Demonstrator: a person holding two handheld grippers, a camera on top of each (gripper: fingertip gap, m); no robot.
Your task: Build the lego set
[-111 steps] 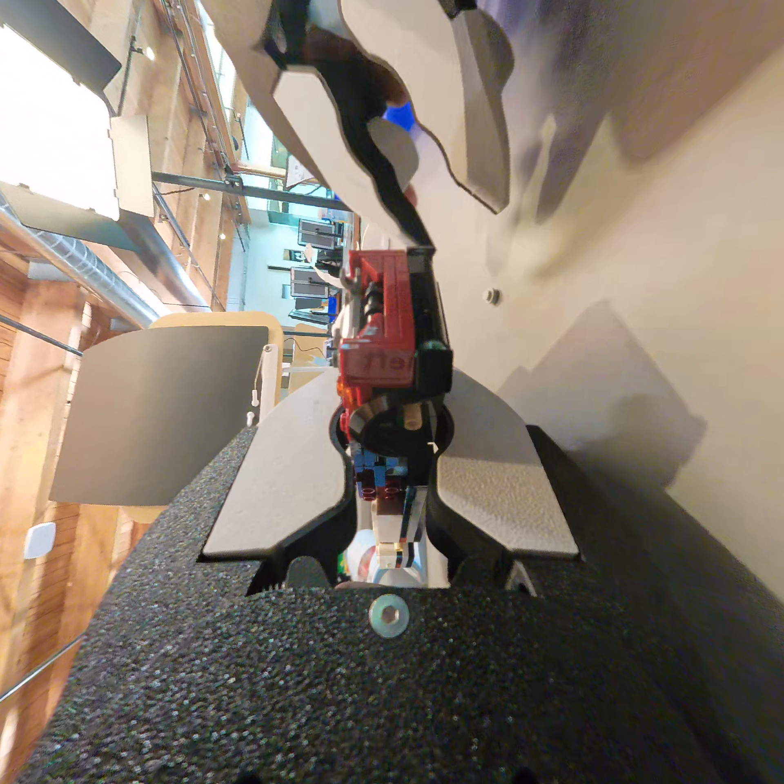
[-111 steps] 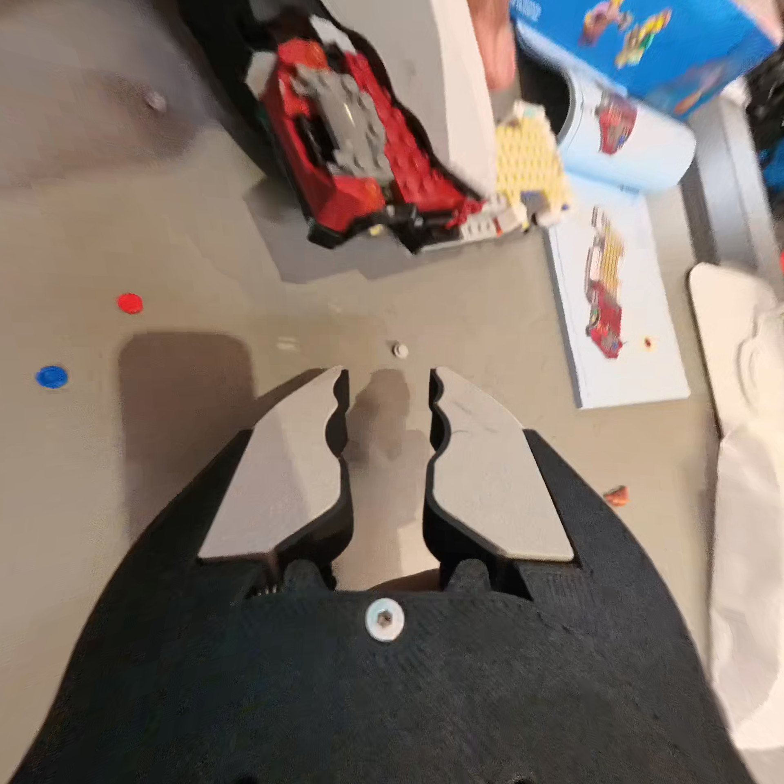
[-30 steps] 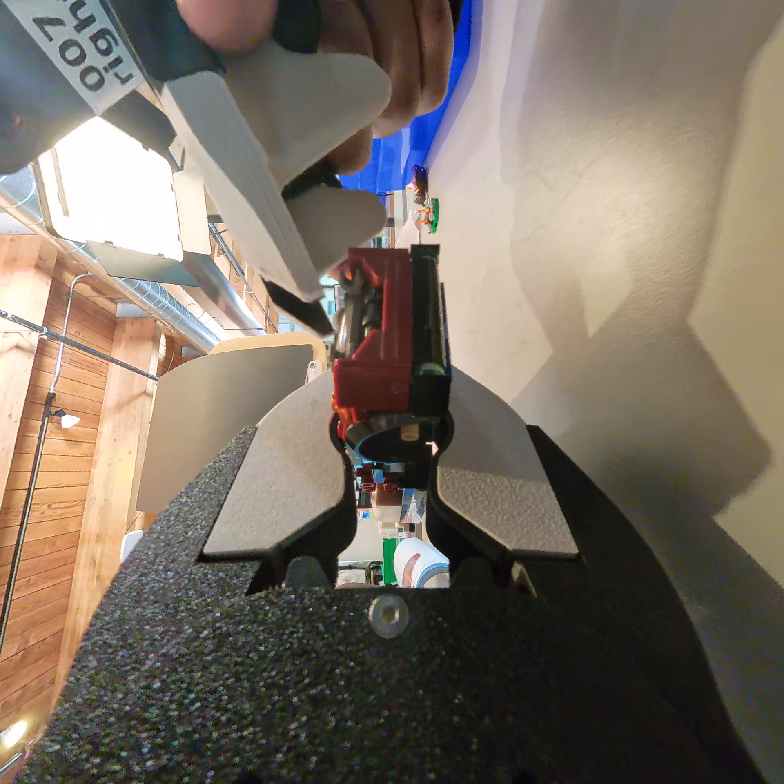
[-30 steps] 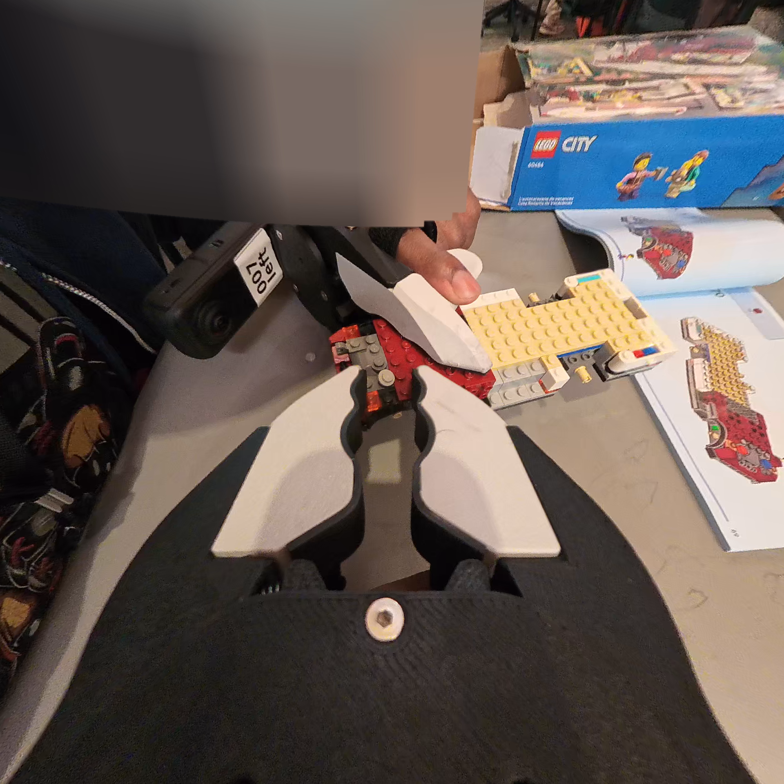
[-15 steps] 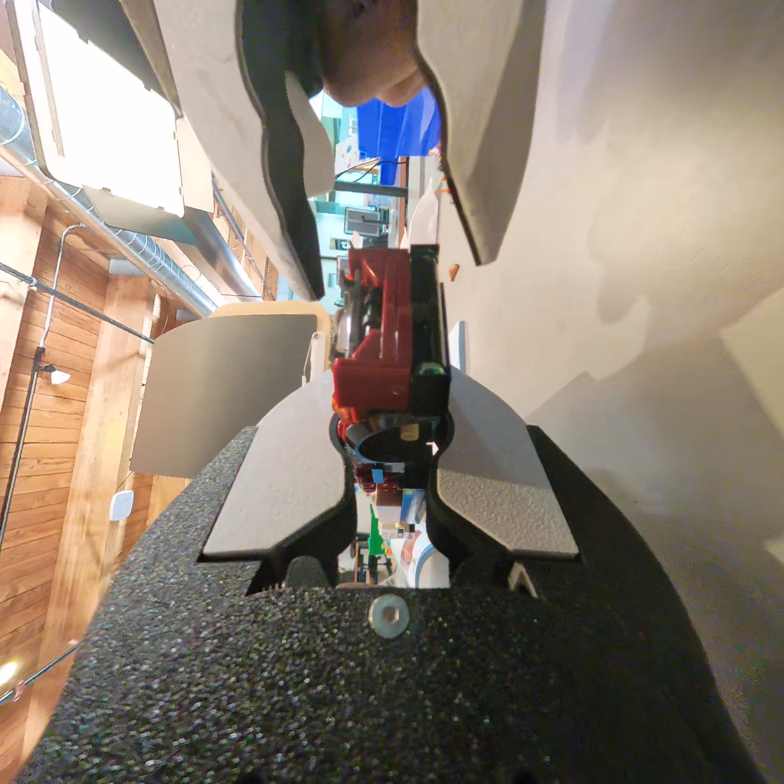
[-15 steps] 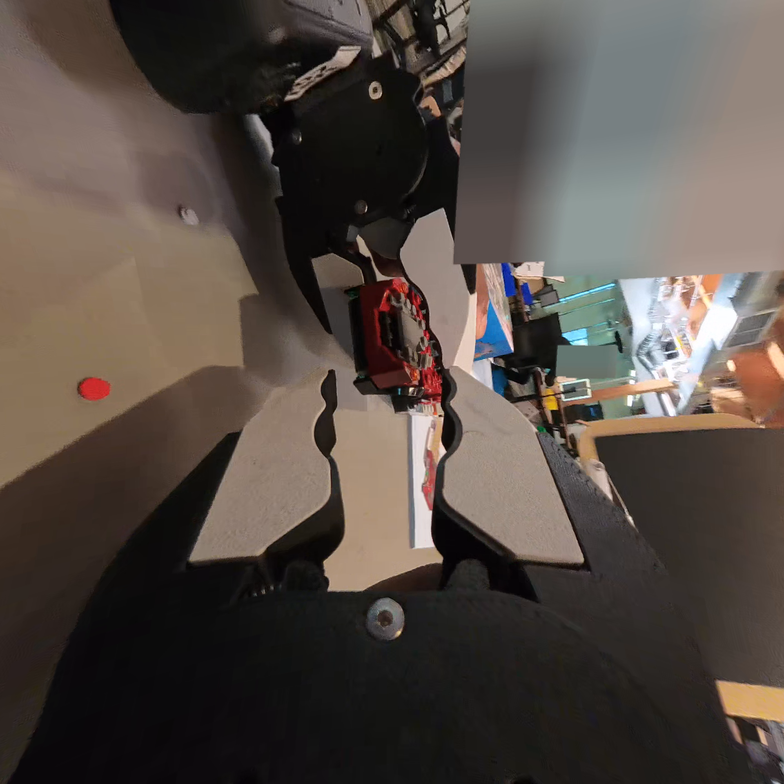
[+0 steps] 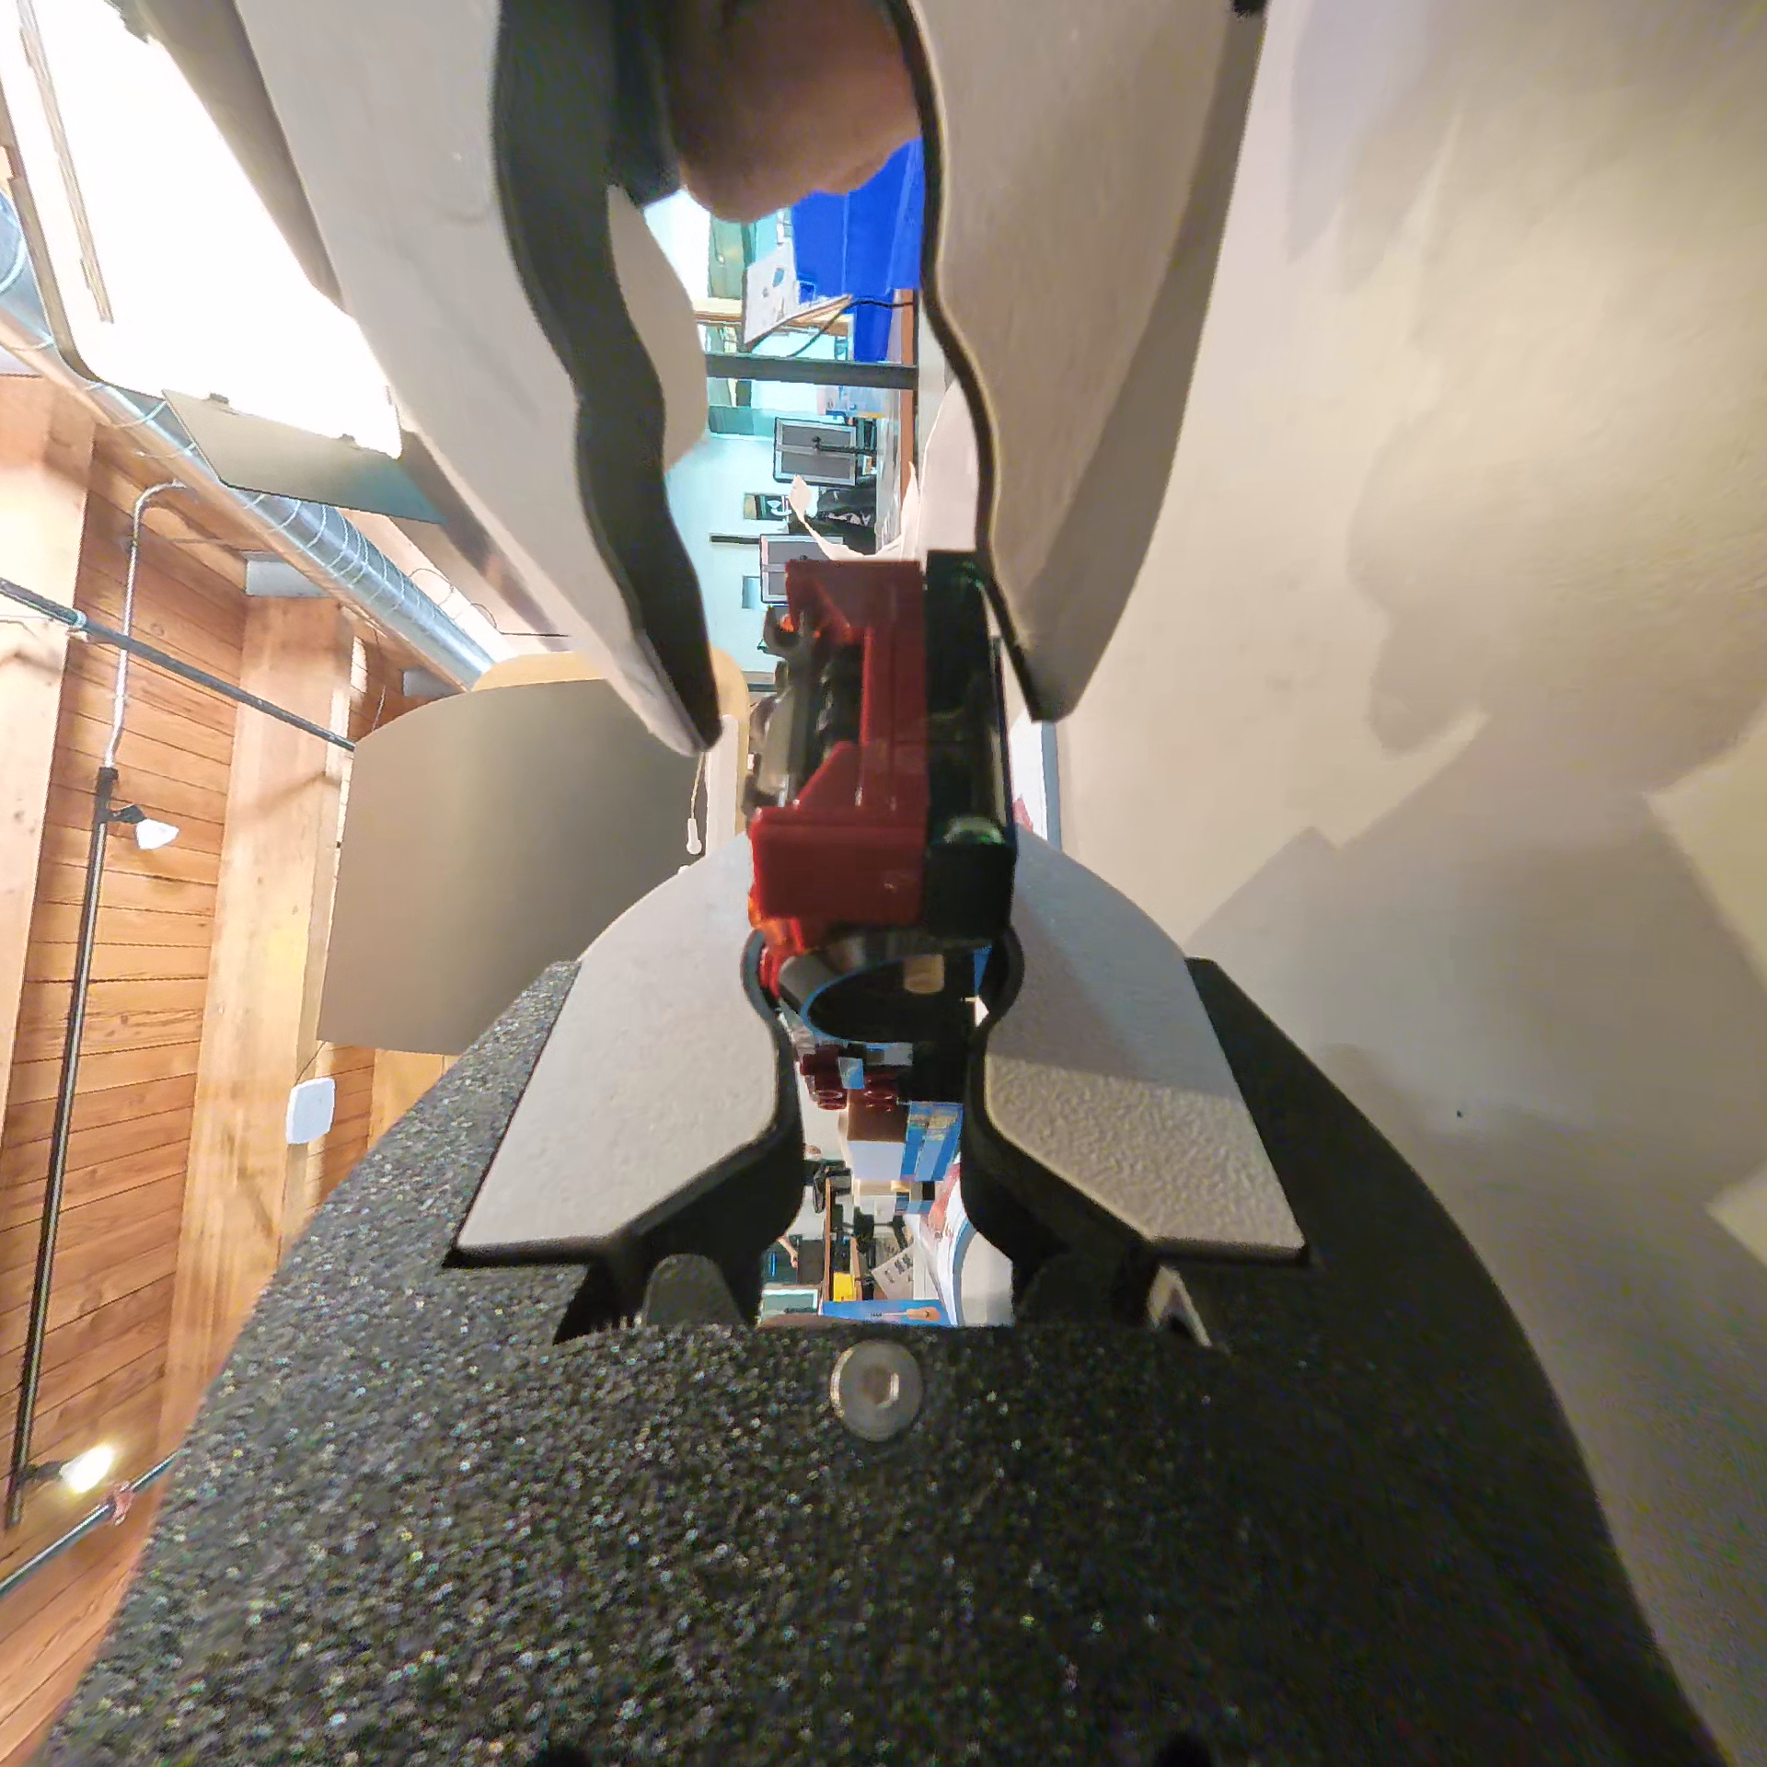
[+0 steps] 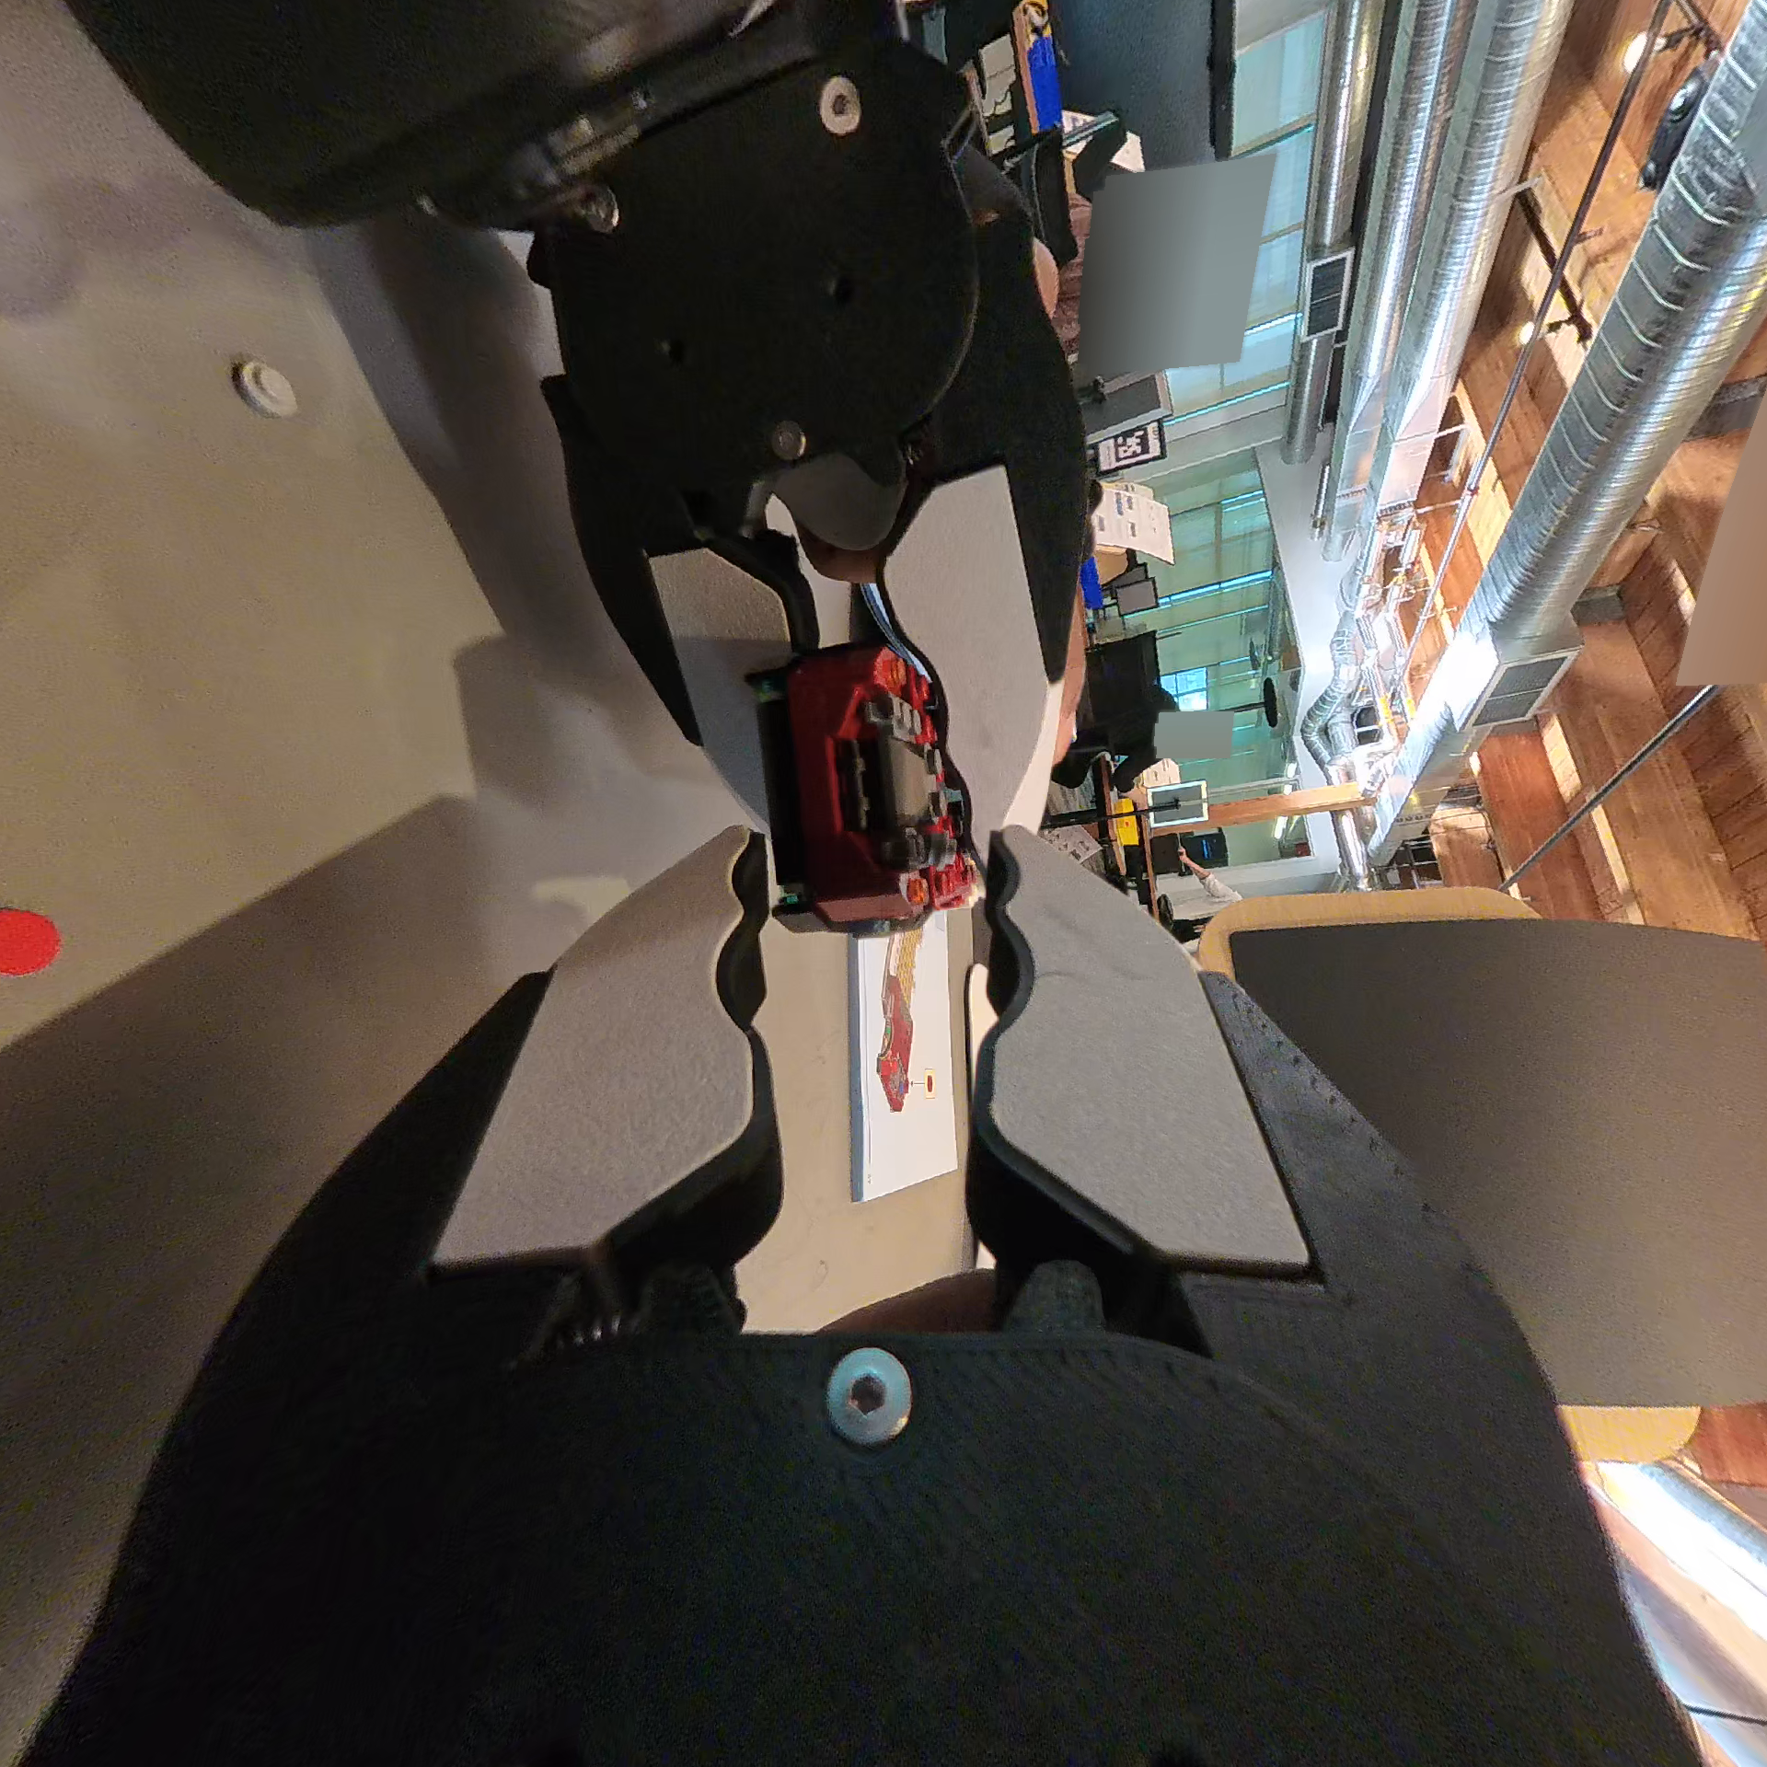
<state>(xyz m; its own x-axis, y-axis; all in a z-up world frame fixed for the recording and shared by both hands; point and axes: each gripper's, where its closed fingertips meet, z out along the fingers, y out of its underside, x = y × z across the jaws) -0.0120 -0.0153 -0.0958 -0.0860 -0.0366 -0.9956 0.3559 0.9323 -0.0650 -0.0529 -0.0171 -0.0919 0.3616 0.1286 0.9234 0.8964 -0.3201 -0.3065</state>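
Grey tabletop (image 8: 239,669), left gripper (image 7: 880,918) clamped on red brick car (image 7: 861,813) — right gripper (image 8: 875,861) apart, straddling its end

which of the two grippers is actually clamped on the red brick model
The left gripper: its fingers press the red brick model. The right gripper is open around its end.

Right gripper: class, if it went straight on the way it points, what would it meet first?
Most likely the red brick model, held by the left gripper and already at the right gripper's open fingertips.
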